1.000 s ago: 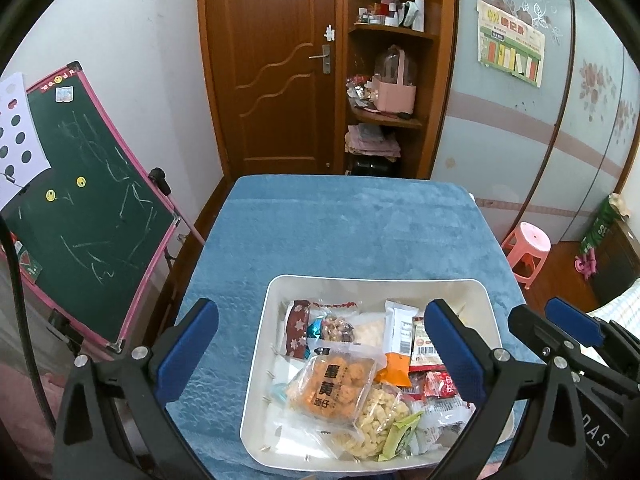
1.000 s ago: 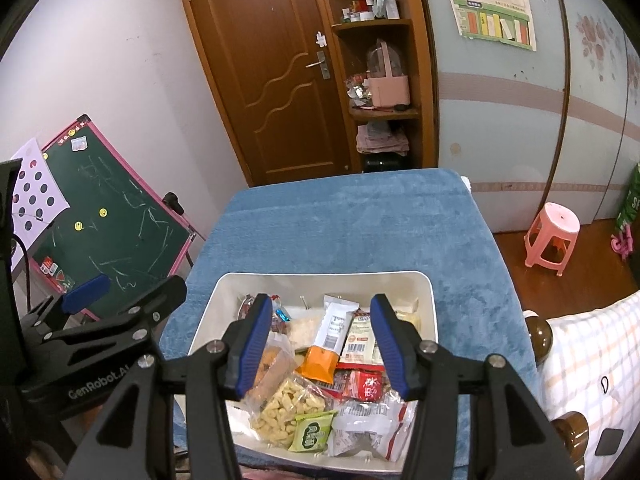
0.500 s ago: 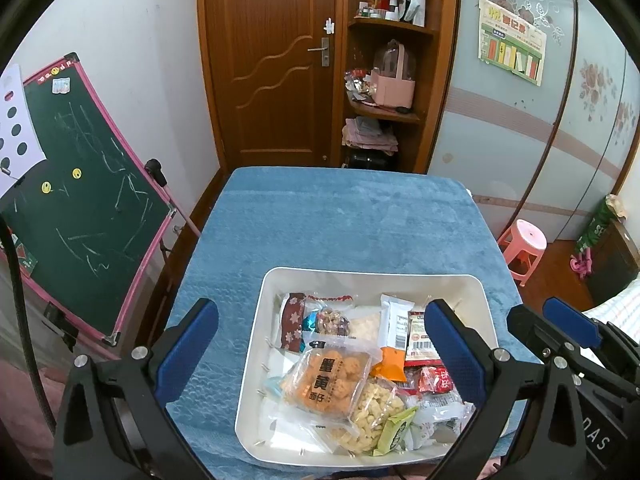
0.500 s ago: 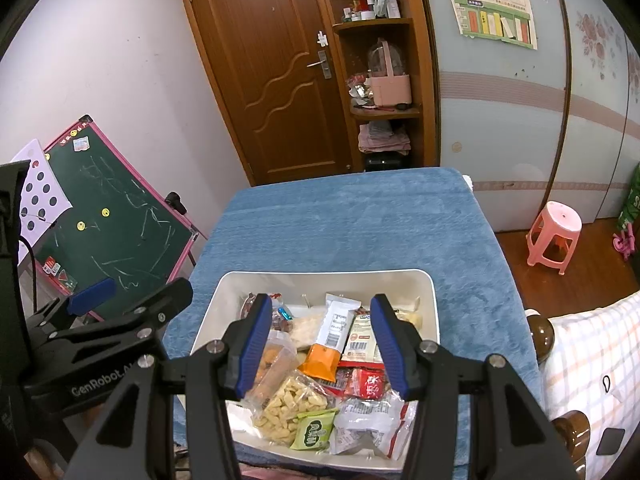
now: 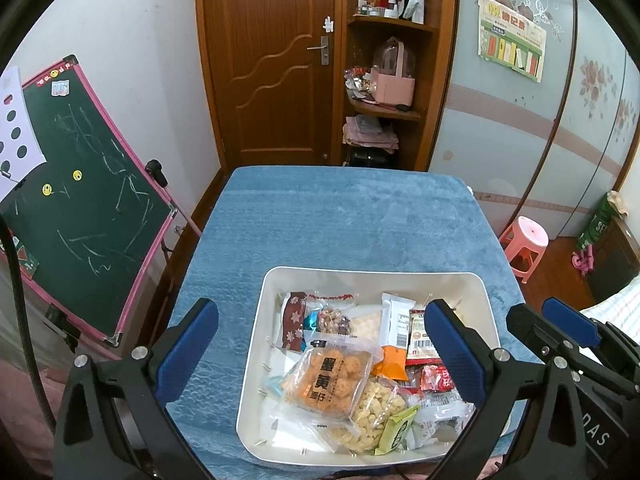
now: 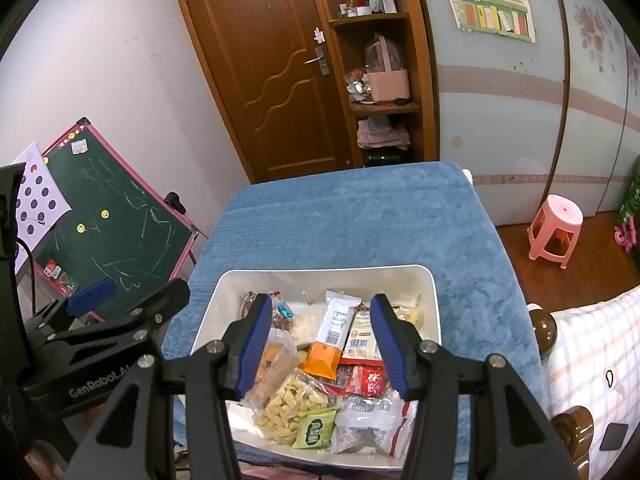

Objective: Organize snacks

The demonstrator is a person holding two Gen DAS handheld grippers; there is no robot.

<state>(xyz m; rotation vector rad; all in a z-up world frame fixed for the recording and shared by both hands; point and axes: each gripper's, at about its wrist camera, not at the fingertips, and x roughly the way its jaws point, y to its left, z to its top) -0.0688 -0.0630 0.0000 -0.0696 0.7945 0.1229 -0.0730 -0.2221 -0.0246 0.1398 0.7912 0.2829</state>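
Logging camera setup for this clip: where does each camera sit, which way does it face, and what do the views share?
Left wrist: on the left claw, looking forward and down at the white tray of snacks on the blue-covered table; own open fingers show, the right claw at right.
Right wrist: on the right claw, facing the same tray; own open fingers show, the left claw at left.
Shared: tray, table, wooden door, chalkboard, pink stool.

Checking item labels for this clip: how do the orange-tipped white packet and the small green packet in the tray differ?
The orange-tipped white packet is long and narrow; the small green packet is short and squarish. The white one lies mid-tray, the green at the near edge. Both are sealed, lying loose in the white tray, ungripped.
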